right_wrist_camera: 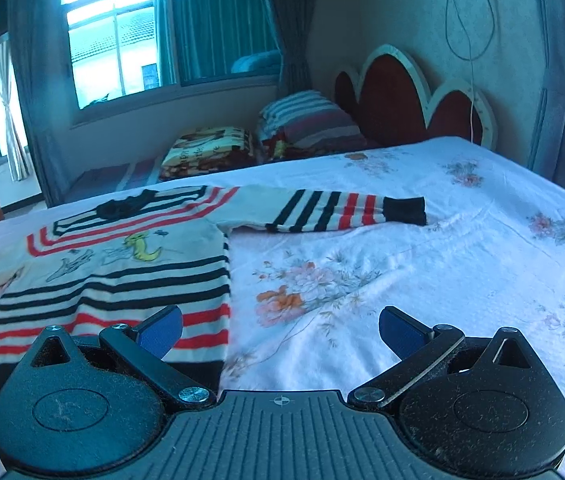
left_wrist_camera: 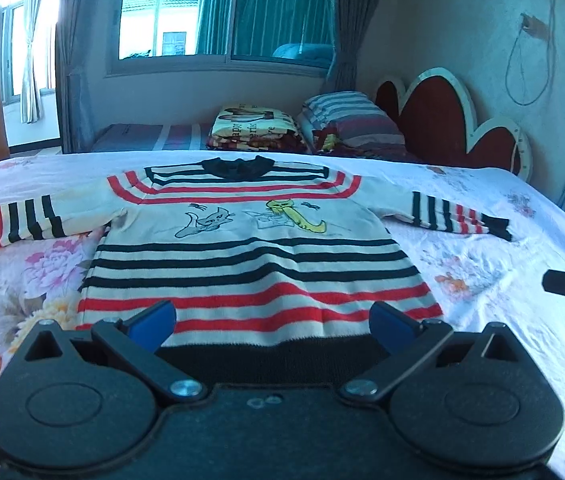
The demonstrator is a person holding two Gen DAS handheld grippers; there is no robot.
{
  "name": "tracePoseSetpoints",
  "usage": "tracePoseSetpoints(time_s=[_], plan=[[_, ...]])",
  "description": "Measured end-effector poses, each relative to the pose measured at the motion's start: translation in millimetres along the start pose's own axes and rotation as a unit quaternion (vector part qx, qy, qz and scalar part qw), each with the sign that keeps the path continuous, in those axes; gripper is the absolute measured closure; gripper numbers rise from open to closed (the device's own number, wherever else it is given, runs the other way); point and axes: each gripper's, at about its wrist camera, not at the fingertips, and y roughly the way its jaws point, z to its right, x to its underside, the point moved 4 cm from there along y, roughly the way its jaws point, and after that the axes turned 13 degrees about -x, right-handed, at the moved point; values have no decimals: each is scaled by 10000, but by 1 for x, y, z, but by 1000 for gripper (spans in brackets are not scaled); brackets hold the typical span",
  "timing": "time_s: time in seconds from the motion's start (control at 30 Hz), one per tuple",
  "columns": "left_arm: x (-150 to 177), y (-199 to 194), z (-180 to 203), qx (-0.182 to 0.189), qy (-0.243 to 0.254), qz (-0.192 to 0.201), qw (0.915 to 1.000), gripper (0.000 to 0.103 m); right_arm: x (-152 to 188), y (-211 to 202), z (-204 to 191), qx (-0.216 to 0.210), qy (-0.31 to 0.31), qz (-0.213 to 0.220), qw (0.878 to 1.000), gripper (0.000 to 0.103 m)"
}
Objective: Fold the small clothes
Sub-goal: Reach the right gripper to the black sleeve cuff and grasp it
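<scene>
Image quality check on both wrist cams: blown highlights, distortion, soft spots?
Left wrist: window panes blown out, fisheye bends the bed edge, sweater sharp enough, blue cast. Right wrist: window also clipped, strong tilt and barrel distortion, sheet washed pale, sweater slightly soft.

Left claw (left_wrist_camera: 272,328) and right claw (right_wrist_camera: 280,330) gape wide.

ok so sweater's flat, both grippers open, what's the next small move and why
Probably bring the right gripper forward to the right sleeve and pinch its dark cuff. The sweater lies spread flat on the bed, sleeves out sideways, nothing folded, and that gripper hangs open over bare sheet beside the hem. The left gripper could mirror it.
</scene>
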Motion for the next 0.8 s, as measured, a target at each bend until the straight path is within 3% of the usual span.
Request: tracePoseSetpoints(time_s=[0.5, 0.53, 0.57, 0.6, 0.63, 0.8], plan=[[-58, 115, 11, -402, 114, 42, 9991, 2, -54, 100, 91, 374, 625, 233, 9971, 1], [-61, 121, 12, -418, 107, 43, 9991, 2, -57, 107, 95, 388, 624, 260, 9970, 3], [-63, 126, 14, -430, 104, 41, 9990, 2, -59, 114, 98, 411, 595, 270, 9970, 25], [-64, 132, 16, -431, 114, 22, 9990, 2, -61, 121, 101, 428, 587, 220, 9971, 36], [-65, 137, 18, -432, 130, 1, 9990, 2, -62, 132, 107, 464, 662, 146, 9966, 40], [-67, 163, 32, -401, 354, -94, 9985, 2, -72, 163, 132, 507, 994, 254, 9934, 40]])
